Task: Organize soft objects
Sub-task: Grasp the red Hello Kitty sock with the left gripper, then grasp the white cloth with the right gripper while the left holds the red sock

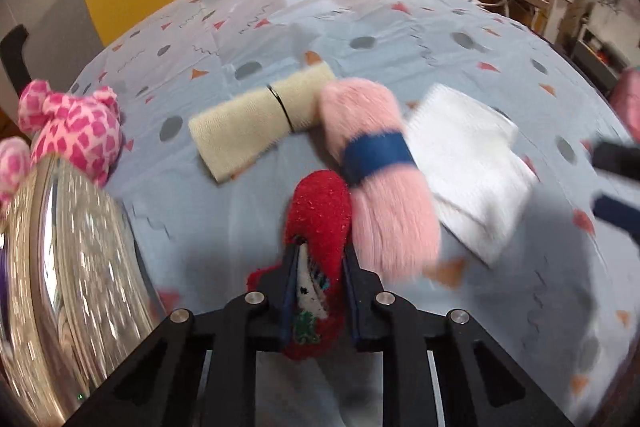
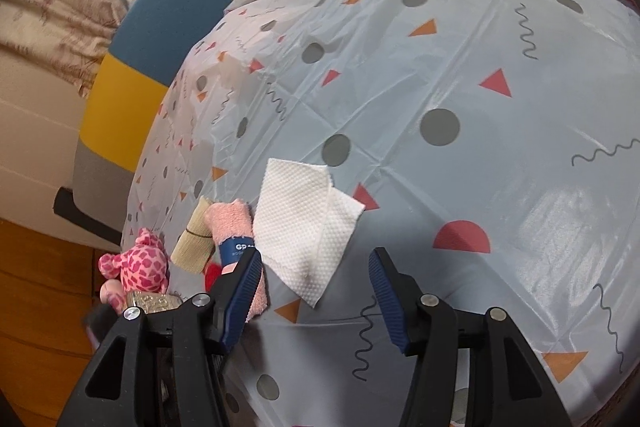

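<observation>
Red sock: the red sock [image 1: 320, 211] sits clamped in the left gripper [image 1: 320, 263], just over the tablecloth [image 1: 400, 27] near its near edge, touching the pink fluffy roll [image 1: 372, 163].
Right gripper: the right gripper [image 2: 316, 291] has fingers apart, holding nothing, above the white napkin [image 2: 300, 223].
Progress: early, I judge — cream roll [image 1: 256, 123], pink roll and napkin lie loose mid-cloth; the pink plush toy [image 1: 76, 127] sits by the left edge beside a shiny metal container [image 1: 80, 267].
Writing: blue band [image 2: 236, 251] shows "GR" — rest hidden.
</observation>
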Motion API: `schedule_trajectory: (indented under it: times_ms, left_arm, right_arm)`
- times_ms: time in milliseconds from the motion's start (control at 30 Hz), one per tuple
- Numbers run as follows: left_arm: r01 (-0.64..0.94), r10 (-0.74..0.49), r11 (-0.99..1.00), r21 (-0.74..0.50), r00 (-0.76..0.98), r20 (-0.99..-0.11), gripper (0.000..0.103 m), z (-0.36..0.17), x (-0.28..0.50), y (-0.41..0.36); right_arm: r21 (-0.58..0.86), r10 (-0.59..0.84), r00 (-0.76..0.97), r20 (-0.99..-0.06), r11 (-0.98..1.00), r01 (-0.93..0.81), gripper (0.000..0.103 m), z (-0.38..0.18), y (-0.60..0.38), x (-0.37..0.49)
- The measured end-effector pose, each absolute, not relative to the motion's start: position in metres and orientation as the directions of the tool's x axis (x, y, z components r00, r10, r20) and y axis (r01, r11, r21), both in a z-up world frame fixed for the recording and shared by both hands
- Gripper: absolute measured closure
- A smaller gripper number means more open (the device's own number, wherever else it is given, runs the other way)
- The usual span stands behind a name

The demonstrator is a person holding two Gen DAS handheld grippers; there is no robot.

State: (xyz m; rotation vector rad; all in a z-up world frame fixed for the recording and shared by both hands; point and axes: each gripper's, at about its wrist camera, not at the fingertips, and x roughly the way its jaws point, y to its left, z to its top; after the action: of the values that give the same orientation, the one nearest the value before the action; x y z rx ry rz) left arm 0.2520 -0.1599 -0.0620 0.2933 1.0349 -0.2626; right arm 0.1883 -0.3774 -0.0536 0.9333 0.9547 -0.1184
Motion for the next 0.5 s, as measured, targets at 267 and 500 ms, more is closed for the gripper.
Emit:
schedule_trajectory:
  times_ms: [267,500]
  left_arm:
    - [0.407,-0.171,0.913,0.043,0.475,-0.863,0.083,-0.063,0.170,-0.145]
    - [0.419,-0.190,0.907,0.051,0.513,-0.837,0.083,-0.070,0.142,-0.136]
  right_arm:
    - [0.598,0.265,0.584,-0.767,0.624,0.503,0.046,-0.060,-0.381,0.188]
    - [0.493,0.215,0.536,-0.816,0.743,0.452,0.046,-0.057,-0.360,0.197]
